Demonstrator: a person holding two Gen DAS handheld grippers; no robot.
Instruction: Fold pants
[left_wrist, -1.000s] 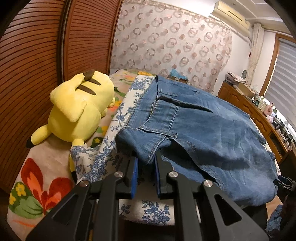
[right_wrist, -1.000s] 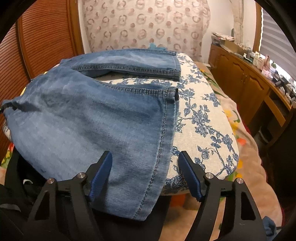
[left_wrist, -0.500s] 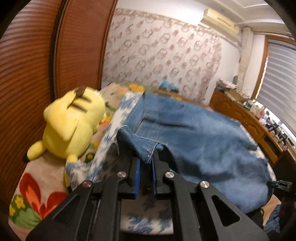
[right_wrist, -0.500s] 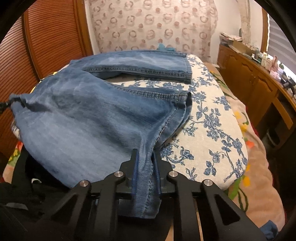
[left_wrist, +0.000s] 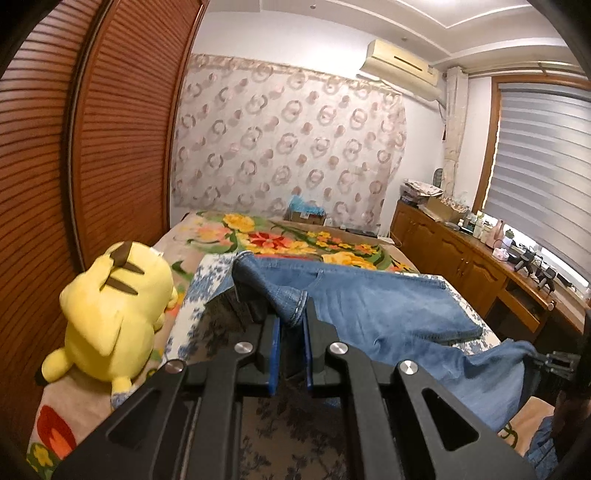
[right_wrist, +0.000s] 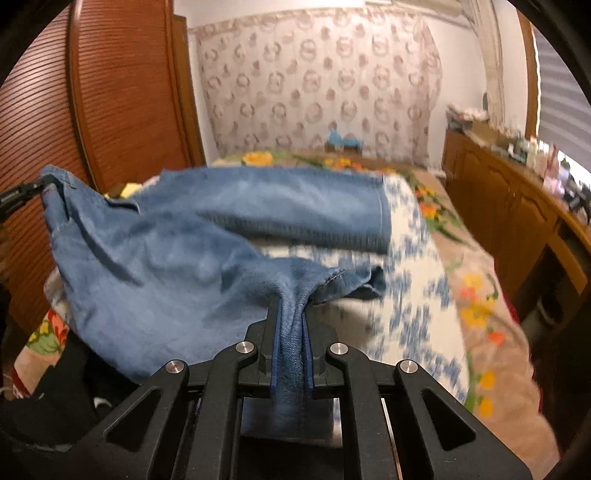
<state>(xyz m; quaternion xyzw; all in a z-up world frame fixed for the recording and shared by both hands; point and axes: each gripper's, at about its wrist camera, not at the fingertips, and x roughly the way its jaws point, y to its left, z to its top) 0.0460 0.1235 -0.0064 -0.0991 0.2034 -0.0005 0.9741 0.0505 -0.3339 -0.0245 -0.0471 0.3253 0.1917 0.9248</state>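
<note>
Blue denim pants (left_wrist: 373, 314) hang lifted between my two grippers above a blue-flowered white cushion (left_wrist: 207, 291) on the bed. My left gripper (left_wrist: 291, 325) is shut on the waistband corner of the pants. My right gripper (right_wrist: 291, 321) is shut on a bunched leg hem of the pants (right_wrist: 207, 236). In the right wrist view the other leg lies stretched across the cushion (right_wrist: 413, 266) and the left gripper shows at the far left edge (right_wrist: 22, 194) holding the cloth. The right gripper shows at the right edge of the left wrist view (left_wrist: 557, 360).
A yellow plush toy (left_wrist: 114, 310) lies left of the cushion against a wooden slatted wardrobe (left_wrist: 74, 147). A flowered bedspread (left_wrist: 295, 236) covers the bed. A wooden sideboard (left_wrist: 476, 266) with small items runs along the right wall.
Both grippers have risen and lifted the pants off the cushion. The right gripper closed on the leg hem a second ago and now holds it up; the cloth sags between the grippers.
</note>
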